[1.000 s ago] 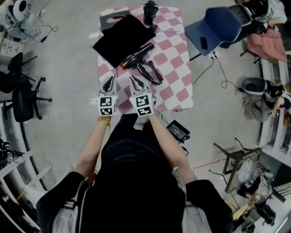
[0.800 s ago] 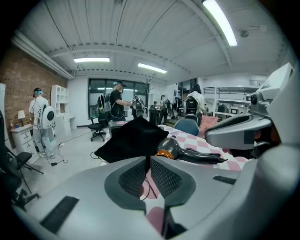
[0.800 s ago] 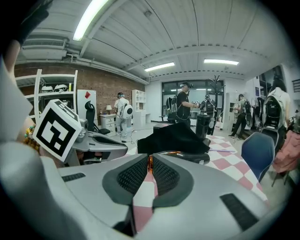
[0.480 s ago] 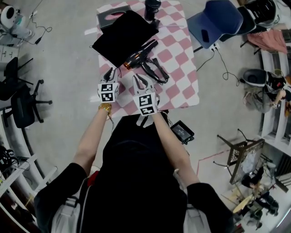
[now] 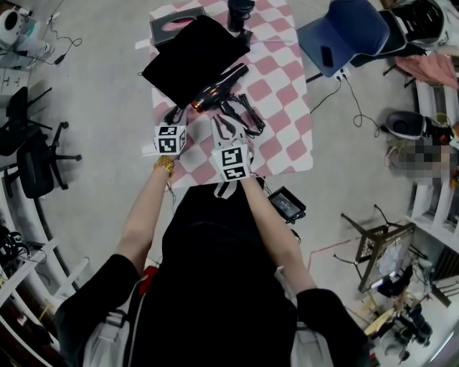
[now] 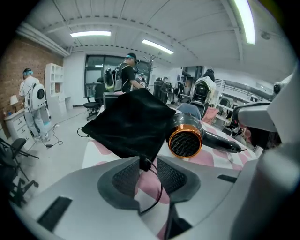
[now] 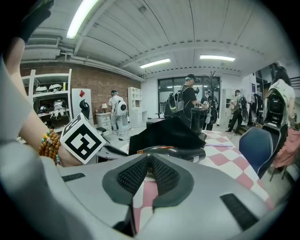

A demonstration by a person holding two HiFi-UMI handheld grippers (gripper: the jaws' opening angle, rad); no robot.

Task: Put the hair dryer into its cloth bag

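The black cloth bag [image 5: 195,56] lies flat on the checked table, and its near corner with a drawstring [image 6: 143,163] points at me. The black hair dryer [image 5: 219,87] with a copper ring [image 6: 184,143] lies just right of the bag, its cord [image 5: 245,115] coiled beside it. My left gripper [image 5: 172,116] is low at the bag's near corner. Its jaws have just been opening and stand apart, with the corner and drawstring between the pads [image 6: 124,178], not pressed. My right gripper [image 5: 224,125] hangs shut and empty just short of the dryer [image 7: 176,152].
A grey tissue box [image 5: 172,20] and a dark cup [image 5: 239,10] stand at the table's far end. A blue chair [image 5: 346,34] is to the right and a black office chair [image 5: 36,154] to the left. A black device [image 5: 287,206] lies on the floor. People stand far behind.
Both grippers have moved forward over the table's near edge. The left one has come closer to the bag's near corner, the right one closer to the dryer and its cord.
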